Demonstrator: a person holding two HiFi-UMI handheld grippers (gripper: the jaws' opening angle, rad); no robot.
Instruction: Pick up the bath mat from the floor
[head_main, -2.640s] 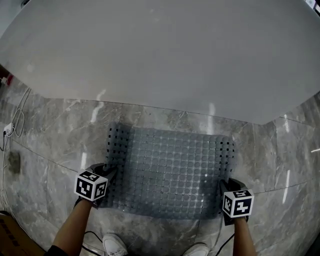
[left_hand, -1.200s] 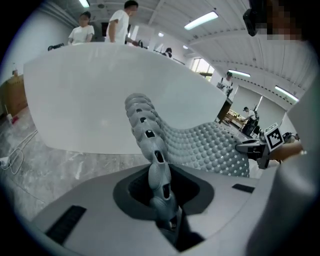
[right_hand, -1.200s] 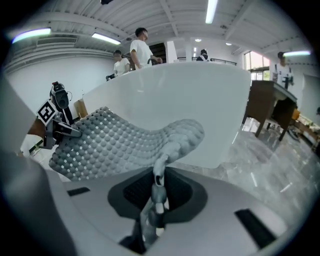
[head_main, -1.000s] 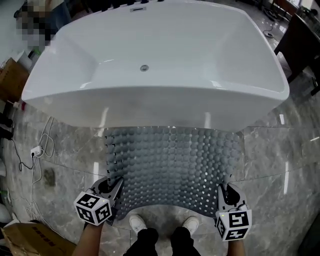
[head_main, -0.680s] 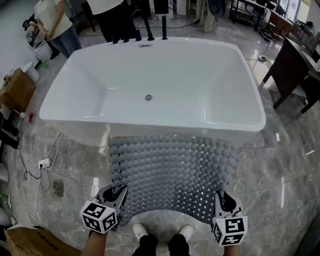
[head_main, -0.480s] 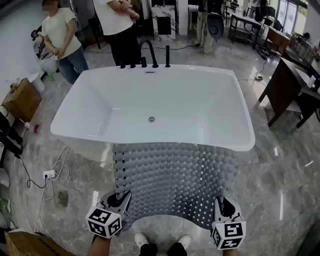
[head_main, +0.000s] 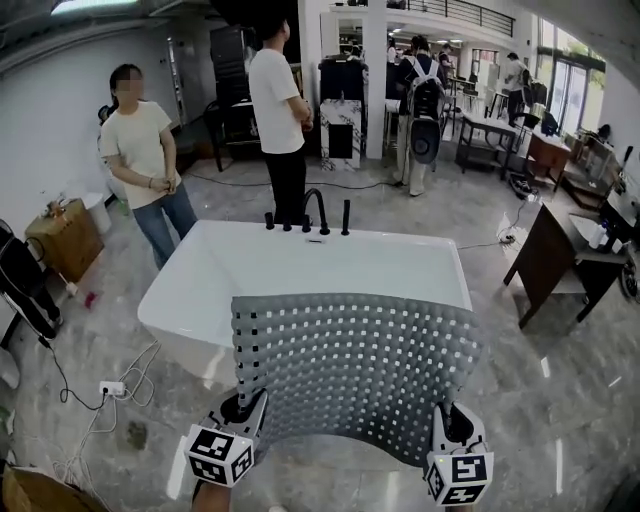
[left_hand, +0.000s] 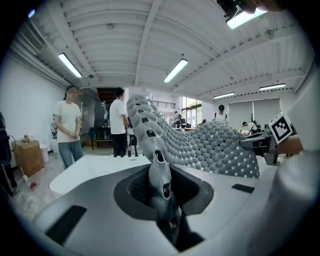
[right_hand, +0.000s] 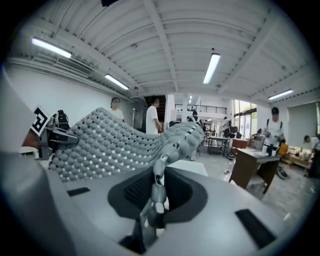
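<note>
The grey bath mat (head_main: 355, 365), studded with round bumps and square holes, hangs raised in the air in front of the white bathtub (head_main: 200, 280). My left gripper (head_main: 243, 412) is shut on the mat's near left corner and my right gripper (head_main: 447, 425) is shut on its near right corner. In the left gripper view the mat's edge (left_hand: 159, 175) is pinched between the jaws and the mat (left_hand: 210, 147) stretches away to the right. In the right gripper view the mat's edge (right_hand: 159, 192) sits pinched likewise, with the mat (right_hand: 110, 142) spreading left.
Two people (head_main: 150, 175) (head_main: 278, 115) stand behind the tub by its black taps (head_main: 315, 212). A dark desk (head_main: 555, 262) stands at the right, a cardboard box (head_main: 60, 235) at the left. A cable and socket (head_main: 112, 388) lie on the grey marble floor.
The mat has come off the floor and risen with both grippers, now hanging in front of the tub. The view has tilted up, showing the room and people.
</note>
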